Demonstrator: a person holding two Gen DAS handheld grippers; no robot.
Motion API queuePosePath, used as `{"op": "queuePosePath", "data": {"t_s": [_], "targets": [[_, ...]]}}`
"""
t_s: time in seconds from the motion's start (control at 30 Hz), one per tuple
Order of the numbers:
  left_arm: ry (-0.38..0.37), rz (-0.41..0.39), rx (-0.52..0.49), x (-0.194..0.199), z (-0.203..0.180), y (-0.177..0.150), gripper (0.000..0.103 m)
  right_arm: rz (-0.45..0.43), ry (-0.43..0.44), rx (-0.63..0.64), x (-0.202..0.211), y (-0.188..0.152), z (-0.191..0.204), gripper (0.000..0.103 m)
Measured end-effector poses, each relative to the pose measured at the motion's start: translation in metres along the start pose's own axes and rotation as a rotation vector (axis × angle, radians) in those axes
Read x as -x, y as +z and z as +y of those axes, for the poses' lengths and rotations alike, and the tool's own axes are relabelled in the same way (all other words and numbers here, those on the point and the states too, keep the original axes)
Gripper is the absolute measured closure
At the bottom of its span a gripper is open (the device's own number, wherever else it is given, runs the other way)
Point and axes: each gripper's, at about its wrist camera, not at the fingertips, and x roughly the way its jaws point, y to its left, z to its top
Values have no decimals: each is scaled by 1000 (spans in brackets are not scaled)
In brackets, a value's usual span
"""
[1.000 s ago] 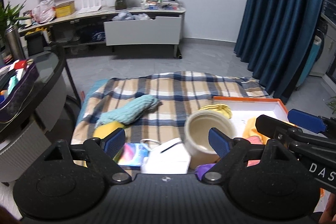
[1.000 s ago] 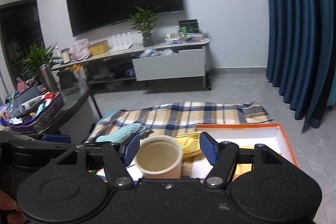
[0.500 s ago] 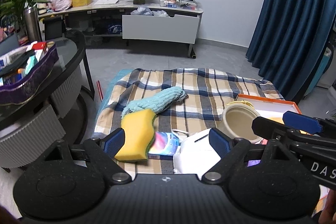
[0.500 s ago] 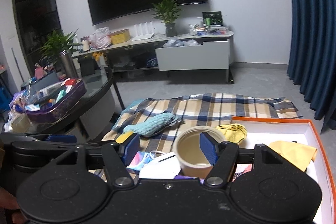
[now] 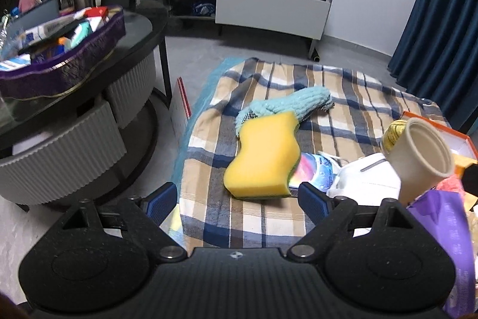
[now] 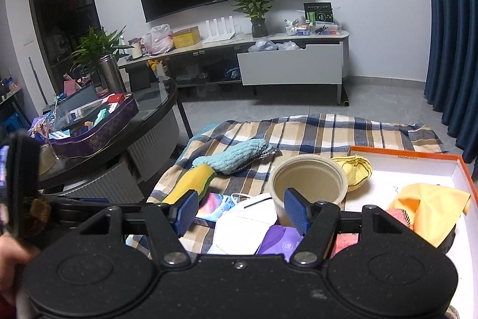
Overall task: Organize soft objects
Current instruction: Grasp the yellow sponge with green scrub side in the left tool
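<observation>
- Left gripper has swung leftward over the last second and dipped toward the plaid blanket; a second ago the paper cup sat between its tips, and now the yellow sponge sits just ahead of them, a little right of centre.
- Its jaws stand spread wide with nothing between the pads; the sponge lies beyond the tips, apart from them.
- Judgement: the left hand is lining up on the sponge as its next pick; grasp not yet begun.
- Right gripper has also tipped down a little; jaws spread, empty. A white mask and a purple packet lie under and between its tips, the paper cup just behind its right finger.
- Sponge lies flat on the blanket, its far end overlapping the teal knitted mitt, its near right edge over a rainbow-coloured packet.
- Count on the blanket: one sponge, one teal mitt, one rainbow packet, one mask, one purple packet, one paper cup, one yellow knitted piece against the box wall.
- Count in the orange-rimmed box: one yellow cloth, one pink-red soft piece beside it; more may be hidden by the gripper body.
- Judgement: sorting is early; most soft things are not yet in the box.
</observation>
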Motion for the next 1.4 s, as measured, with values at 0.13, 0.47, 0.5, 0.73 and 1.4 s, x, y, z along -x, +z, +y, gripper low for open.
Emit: {"op": "queuePosePath", "data": {"t_s": [0.13, 0.47, 0.5, 0.73, 1.4], "targets": [[-15, 13, -16, -15, -3, 3, 7, 3, 8, 3, 1, -2, 2, 26], [3, 52, -132, -70, -28, 16, 3, 56, 18, 7, -10, -14, 14, 26], [9, 58, -143, -75, -30, 15, 3, 65, 17, 7, -12, -15, 16, 26], [-26, 49, -125, -96, -21, 22, 16, 114, -17, -2, -29, -23, 28, 26], [-112, -25, -137, -84, 21, 26, 46, 121, -97, -35, -48, -62, 69, 26]]}}
